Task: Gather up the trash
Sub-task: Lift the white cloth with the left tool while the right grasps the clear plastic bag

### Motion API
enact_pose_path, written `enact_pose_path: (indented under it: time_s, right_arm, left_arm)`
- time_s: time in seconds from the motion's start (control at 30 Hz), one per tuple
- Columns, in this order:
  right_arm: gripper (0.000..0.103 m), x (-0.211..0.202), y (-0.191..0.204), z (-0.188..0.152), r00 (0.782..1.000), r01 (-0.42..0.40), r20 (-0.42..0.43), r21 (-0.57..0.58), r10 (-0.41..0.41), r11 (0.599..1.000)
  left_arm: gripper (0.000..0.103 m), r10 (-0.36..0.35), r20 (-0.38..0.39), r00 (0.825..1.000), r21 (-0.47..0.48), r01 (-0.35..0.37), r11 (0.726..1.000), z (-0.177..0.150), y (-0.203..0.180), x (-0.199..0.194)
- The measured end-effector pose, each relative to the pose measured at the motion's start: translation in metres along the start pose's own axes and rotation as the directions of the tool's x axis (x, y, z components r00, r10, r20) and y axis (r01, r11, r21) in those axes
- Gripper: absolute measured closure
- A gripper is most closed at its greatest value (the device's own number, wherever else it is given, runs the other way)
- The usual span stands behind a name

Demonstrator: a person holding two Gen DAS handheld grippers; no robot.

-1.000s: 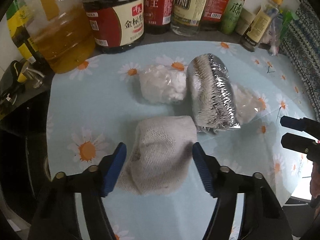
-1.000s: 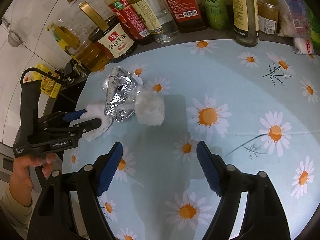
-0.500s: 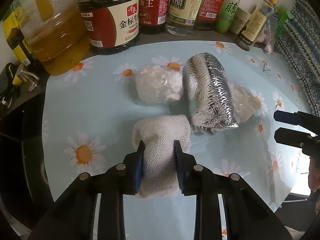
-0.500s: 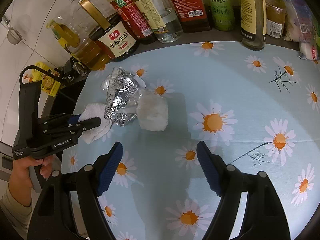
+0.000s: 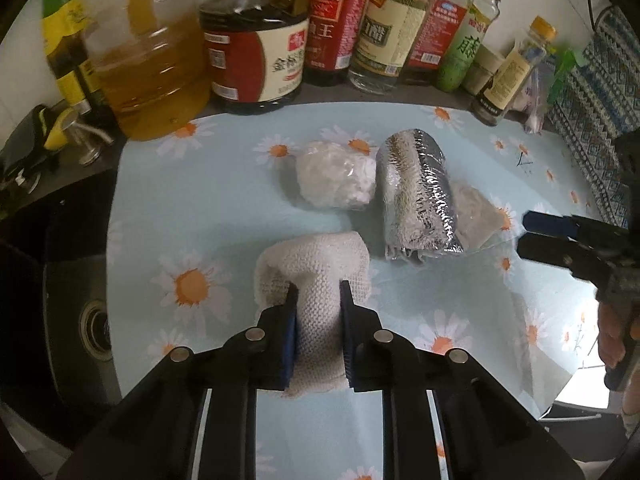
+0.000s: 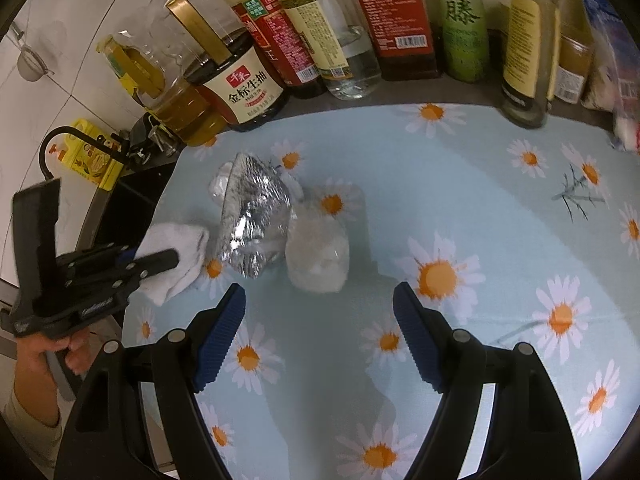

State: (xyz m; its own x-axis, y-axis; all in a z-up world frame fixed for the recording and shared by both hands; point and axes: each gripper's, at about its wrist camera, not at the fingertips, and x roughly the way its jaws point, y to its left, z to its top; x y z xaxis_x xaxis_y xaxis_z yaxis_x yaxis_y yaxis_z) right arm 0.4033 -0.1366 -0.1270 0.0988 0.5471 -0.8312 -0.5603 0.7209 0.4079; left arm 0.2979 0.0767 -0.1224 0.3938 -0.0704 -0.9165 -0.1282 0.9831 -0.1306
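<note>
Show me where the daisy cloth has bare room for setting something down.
Free: the wide stretch of daisy cloth right of the clear plastic wad, up to the bottle row. Crowded: the left end, where white cloth wad, foil wrapper and plastic wad cluster.

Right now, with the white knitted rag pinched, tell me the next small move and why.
Probably lift the left gripper straight up. Its jaws are shut on the white knitted rag, whose far end rests on the daisy-print tablecloth beside the crumpled silver foil wrapper; rising first should avoid dragging that.
</note>
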Motion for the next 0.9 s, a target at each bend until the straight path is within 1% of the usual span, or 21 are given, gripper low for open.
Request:
enact_pose_path:
  time_s: [0.3,0.37,0.5,0.53,0.6,0.7,0.9]
  right_arm:
    - [0.028,0.025,-0.001,0.020,0.999,0.018,-0.027,-0.030,-0.018,0.999]
    - [0.036,0.030,-0.002,0.022,0.999,0.027,-0.037,-0.037,-0.029,0.999]
    - [0.045,0.040,-0.002,0.024,0.997,0.022,-0.068,-0.043,-0.025,0.999]
    - [0.051,0.042,-0.002,0.024,0.997,0.020,-0.071,-0.045,-0.023,0.999]
    - [0.058,0.044,0.001,0.023,0.997,0.014,-0.078,-0.057,-0.019,0.998]
    - [0.058,0.045,0.005,0.021,0.997,0.014,-0.068,-0.078,-0.020,0.997]
    - [0.059,0.038,0.008,0.017,0.999,0.021,-0.047,-0.079,-0.025,0.997]
  left_arm:
    - [0.086,-0.006,0.015,1.000,-0.085,0.007,0.996,-0.035,0.001,-0.026]
    - [0.086,-0.010,0.020,1.000,-0.101,0.012,0.995,-0.042,0.001,-0.031]
    - [0.086,-0.012,0.026,1.000,-0.145,0.016,0.989,-0.054,0.001,-0.040]
    - [0.086,-0.012,0.026,1.000,-0.152,0.016,0.988,-0.057,0.002,-0.041]
    - [0.086,-0.009,0.025,1.000,-0.168,0.014,0.986,-0.062,0.003,-0.043]
    - [0.086,-0.007,0.026,1.000,-0.187,0.012,0.982,-0.067,0.004,-0.046]
    - [0.086,-0.009,0.036,0.999,-0.196,0.015,0.980,-0.075,0.003,-0.053]
